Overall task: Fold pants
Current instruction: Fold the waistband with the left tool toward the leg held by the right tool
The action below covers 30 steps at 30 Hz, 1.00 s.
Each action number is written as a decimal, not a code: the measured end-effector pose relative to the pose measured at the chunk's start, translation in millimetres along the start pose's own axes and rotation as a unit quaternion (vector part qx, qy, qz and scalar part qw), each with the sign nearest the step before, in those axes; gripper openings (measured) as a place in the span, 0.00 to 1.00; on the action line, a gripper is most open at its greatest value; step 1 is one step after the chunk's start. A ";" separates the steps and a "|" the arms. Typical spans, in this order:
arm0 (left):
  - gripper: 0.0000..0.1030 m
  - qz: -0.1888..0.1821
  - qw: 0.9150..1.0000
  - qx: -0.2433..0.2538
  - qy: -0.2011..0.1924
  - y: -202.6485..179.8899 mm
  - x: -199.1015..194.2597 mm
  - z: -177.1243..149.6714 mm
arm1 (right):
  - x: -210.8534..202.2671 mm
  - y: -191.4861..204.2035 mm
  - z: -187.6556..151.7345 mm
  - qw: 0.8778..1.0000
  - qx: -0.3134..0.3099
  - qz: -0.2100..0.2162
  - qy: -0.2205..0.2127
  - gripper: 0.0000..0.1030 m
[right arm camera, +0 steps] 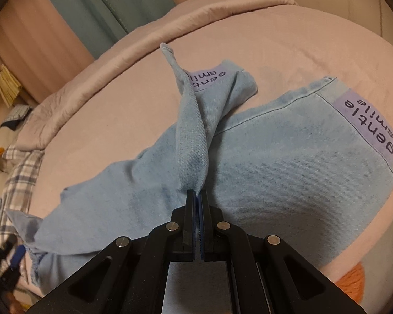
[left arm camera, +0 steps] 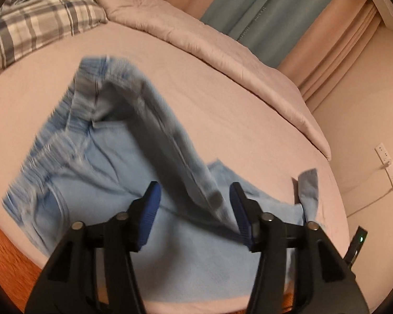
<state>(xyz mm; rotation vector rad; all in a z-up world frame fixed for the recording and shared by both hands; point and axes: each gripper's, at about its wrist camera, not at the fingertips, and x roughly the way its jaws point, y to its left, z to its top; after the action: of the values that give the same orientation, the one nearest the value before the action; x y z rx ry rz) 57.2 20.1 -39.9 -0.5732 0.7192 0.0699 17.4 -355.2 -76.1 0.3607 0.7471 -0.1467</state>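
Left wrist view: plaid pillow (left arm camera: 36, 26) at the bed's (left arm camera: 222, 99) far-left corner, quilt (left arm camera: 196, 39) bunched along the far edge, curtain (left arm camera: 262, 7) behind. Pants (left arm camera: 91, 162) lie near the bed's near edge, waistband end to the left, blurred; one leg is lifted in a ridge. Left gripper (left arm camera: 195, 204): jaws open, fabric hanging between them and brushing the right pad, not clamped. Wall socket (left arm camera: 387, 164) far right.

Right wrist view only: right gripper (right arm camera: 198, 196), jaws closed on a pinched fold of the pants (right arm camera: 275, 170), which rises to a hem. Two "gentle smile" labels (right arm camera: 366, 128) visible, one on each leg end, towards the right.
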 end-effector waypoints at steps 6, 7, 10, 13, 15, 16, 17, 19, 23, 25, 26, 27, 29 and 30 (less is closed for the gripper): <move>0.62 0.039 0.999 0.000 -0.011 9.2 17.7 30.7 | 0.8 -2.4 -1.2 1.000 -0.001 -0.001 0.005 0.03; 0.60 0.050 0.999 -0.002 -0.006 11.5 23.4 33.8 | 0.9 -2.9 -1.6 1.000 -0.001 -0.001 0.005 0.03; 0.37 0.052 0.999 -0.014 -0.003 17.5 36.6 33.9 | 1.5 -4.5 -2.3 1.000 -0.001 -0.002 0.007 0.03; 0.14 0.041 0.999 -0.014 0.014 24.6 40.6 26.2 | 0.7 -4.6 -1.6 1.000 -0.002 -0.003 0.008 0.03; 0.14 0.039 0.999 -0.011 0.005 26.4 33.0 20.2 | -1.4 -4.0 -1.3 1.000 -0.005 -0.006 0.009 0.03; 0.13 0.036 0.999 -0.012 0.002 26.9 28.5 17.8 | -3.5 -0.8 -2.2 1.000 -0.009 -0.008 0.006 0.03; 0.13 0.031 0.999 -0.015 0.001 28.9 22.1 13.9 | -5.7 0.5 -2.0 1.000 -0.012 -0.010 0.003 0.03; 0.12 0.019 1.000 -0.024 0.003 32.4 7.7 3.6 | -13.2 2.7 -1.0 1.000 -0.020 -0.014 -0.007 0.03; 0.11 0.016 0.999 -0.031 0.013 37.6 -15.7 -28.9 | -25.8 4.0 2.4 0.999 -0.027 -0.014 -0.023 0.03; 0.11 0.019 0.998 -0.042 0.030 41.0 -14.8 -41.3 | -27.8 3.3 3.3 0.999 -0.031 -0.018 -0.028 0.03; 0.11 0.020 0.998 -0.049 0.040 44.6 -12.8 -46.9 | -27.5 2.9 3.0 0.999 -0.033 -0.020 -0.028 0.03; 0.11 0.027 0.997 -0.052 0.049 48.4 -8.3 -53.3 | -25.6 2.8 3.0 0.999 -0.034 -0.022 -0.027 0.03; 0.12 0.041 0.996 -0.055 0.065 52.9 -1.1 -59.1 | -18.5 1.2 1.9 0.999 -0.031 -0.026 -0.019 0.03; 0.12 0.041 0.995 -0.061 0.071 56.4 1.9 -60.4 | -12.9 -1.0 0.5 0.999 -0.026 -0.028 -0.011 0.03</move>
<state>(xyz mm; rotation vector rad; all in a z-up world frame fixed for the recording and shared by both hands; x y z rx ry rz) 8.0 36.2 -104.3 -0.6707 0.8820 0.1512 8.1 -356.3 -67.2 0.2873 0.7382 -0.1840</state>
